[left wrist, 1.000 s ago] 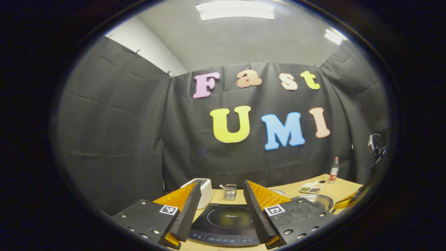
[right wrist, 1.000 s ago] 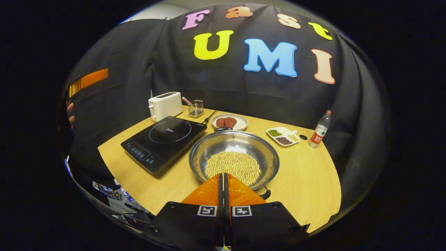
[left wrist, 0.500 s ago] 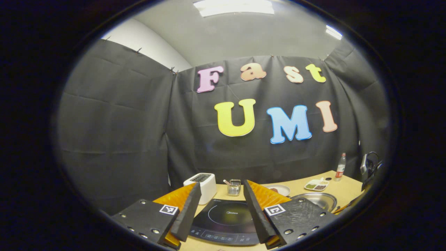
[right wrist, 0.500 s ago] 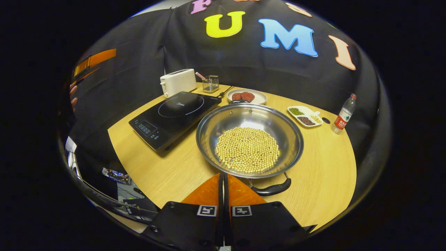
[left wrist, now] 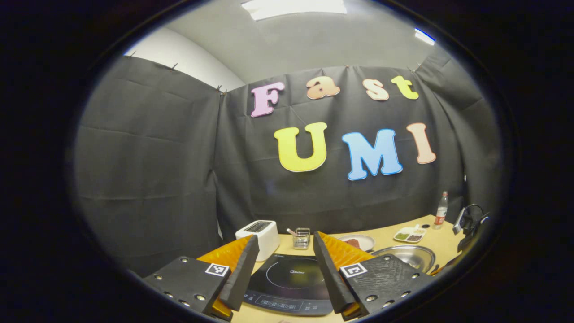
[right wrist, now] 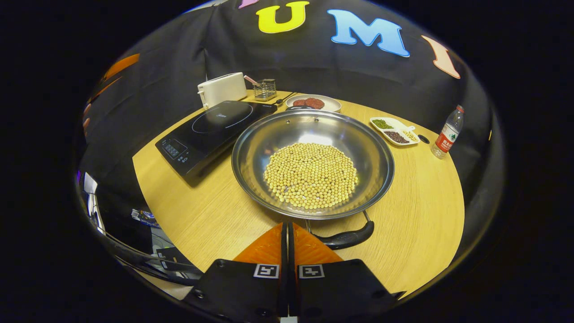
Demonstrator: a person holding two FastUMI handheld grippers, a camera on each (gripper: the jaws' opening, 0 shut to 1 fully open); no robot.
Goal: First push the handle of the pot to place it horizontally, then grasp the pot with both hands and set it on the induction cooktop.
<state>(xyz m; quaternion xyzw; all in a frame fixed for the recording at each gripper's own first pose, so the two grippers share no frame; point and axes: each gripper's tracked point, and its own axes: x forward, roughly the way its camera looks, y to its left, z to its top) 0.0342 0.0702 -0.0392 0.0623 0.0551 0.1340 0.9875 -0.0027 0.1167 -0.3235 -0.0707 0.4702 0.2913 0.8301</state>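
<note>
Steel pot [right wrist: 314, 134] sits mid-frame beside cooktop [right wrist: 210, 128], not on it. Right gripper [right wrist: 287, 229] closed, empty, near handle [right wrist: 347, 237]; left gripper [left wrist: 284, 244] wide. Push pending.

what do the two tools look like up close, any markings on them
Each tool has two wedge-shaped fingers tapering forward from flat black plates. Every plate carries a small square black-and-white tag, and round screw heads dot the plates. This shows on the left tool in the left gripper view and on the right tool in the right gripper view.
</note>
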